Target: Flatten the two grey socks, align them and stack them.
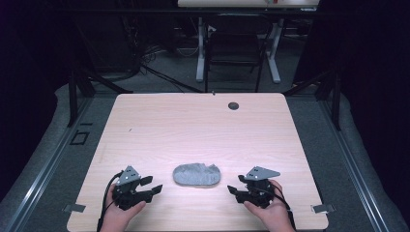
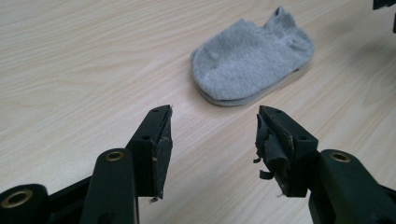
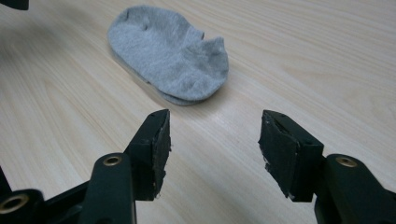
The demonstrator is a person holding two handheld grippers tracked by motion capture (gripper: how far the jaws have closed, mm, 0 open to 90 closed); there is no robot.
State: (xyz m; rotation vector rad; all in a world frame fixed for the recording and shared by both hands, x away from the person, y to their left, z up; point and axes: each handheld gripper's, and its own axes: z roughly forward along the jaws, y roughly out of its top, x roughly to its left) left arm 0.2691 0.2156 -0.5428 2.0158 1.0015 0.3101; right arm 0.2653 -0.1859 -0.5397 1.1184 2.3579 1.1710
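Observation:
A grey ankle sock (image 1: pixel 197 174) lies flat on the light wooden table (image 1: pixel 193 125), near its front edge, and looks like two layers stacked. My left gripper (image 1: pixel 153 185) rests to the sock's left, open, with nothing between its fingers. My right gripper (image 1: pixel 234 185) rests to the sock's right, also open and empty. In the left gripper view the sock (image 2: pixel 252 58) lies just beyond the spread left gripper (image 2: pixel 214 126). The right gripper view shows the sock (image 3: pixel 170 51) ahead and to the left of the parted right gripper (image 3: pixel 215 128).
A small dark round hole (image 1: pixel 233 105) sits in the tabletop near the far edge. Beyond the table stand a chair (image 1: pixel 234 48) and a white desk frame (image 1: pixel 200 48) with cables on the floor. Dark curtains flank both sides.

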